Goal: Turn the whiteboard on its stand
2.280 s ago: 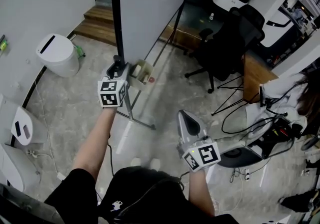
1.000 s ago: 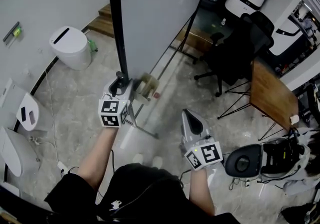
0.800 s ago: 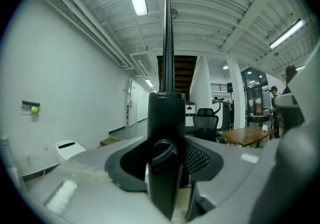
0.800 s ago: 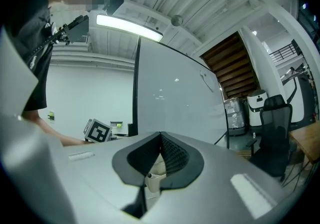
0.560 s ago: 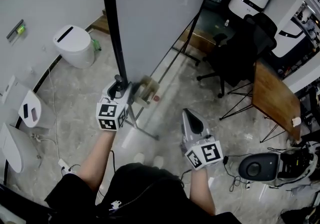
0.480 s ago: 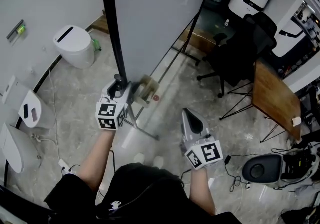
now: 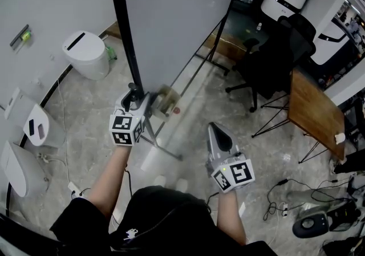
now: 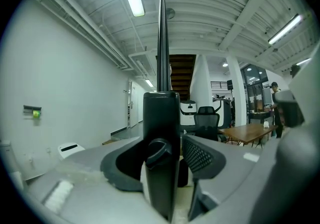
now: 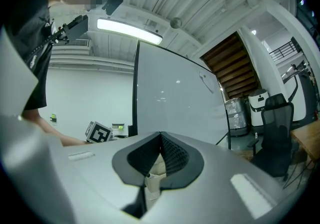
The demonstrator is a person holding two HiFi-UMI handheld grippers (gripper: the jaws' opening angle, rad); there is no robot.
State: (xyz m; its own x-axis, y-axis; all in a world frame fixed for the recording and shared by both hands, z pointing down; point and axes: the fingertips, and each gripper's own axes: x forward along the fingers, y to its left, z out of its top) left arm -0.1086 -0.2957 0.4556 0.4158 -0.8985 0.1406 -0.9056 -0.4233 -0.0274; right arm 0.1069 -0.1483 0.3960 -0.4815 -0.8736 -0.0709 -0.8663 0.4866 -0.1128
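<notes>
The whiteboard stands upright on its stand, its black side post at its left edge. My left gripper is at that post, level. In the left gripper view the post with a black knob stands between the jaws. They have just been opening, and a gap shows beside the left pad. My right gripper hangs apart at the lower right, shut with nothing in it. In the right gripper view its pads meet, and the whiteboard lies ahead.
The stand's foot bar lies on the marble floor below the left gripper. A white bin stands at the left, and a black office chair and a wooden table at the right. Cables and a dark round device lie at the bottom right.
Both grippers stay where they were, the left one at the post. The dark round device on the floor at the right has moved toward the bottom right corner.
</notes>
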